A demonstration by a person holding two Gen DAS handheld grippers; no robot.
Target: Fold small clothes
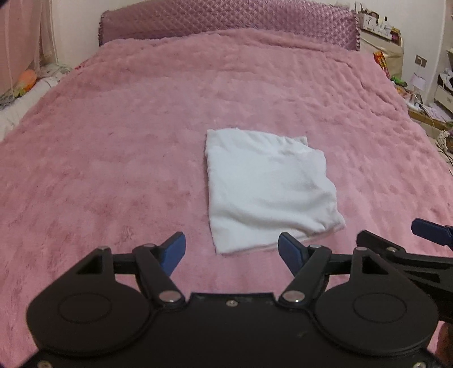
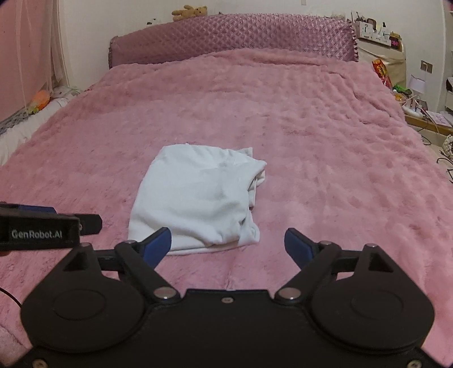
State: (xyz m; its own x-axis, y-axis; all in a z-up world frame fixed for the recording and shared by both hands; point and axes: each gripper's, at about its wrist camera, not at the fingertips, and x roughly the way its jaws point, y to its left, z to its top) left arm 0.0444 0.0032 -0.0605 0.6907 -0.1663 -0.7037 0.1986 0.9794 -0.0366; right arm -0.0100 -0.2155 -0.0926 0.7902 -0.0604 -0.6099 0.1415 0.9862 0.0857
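A small white garment (image 1: 267,189) lies folded into a rough rectangle on the pink fluffy bedspread (image 1: 113,158); it also shows in the right wrist view (image 2: 198,201). My left gripper (image 1: 232,250) is open and empty, just short of the garment's near edge, apart from it. My right gripper (image 2: 228,245) is open and empty, just in front of the garment's near edge. Part of the right gripper shows at the right edge of the left wrist view (image 1: 424,229). Part of the left gripper shows at the left of the right wrist view (image 2: 42,226).
A quilted purple headboard (image 1: 226,25) stands at the bed's far end. A cluttered nightstand and shelves (image 1: 396,48) stand to the right. A lower white mattress with a toy (image 1: 28,82) lies to the left. A teddy bear (image 2: 189,11) sits on top of the headboard.
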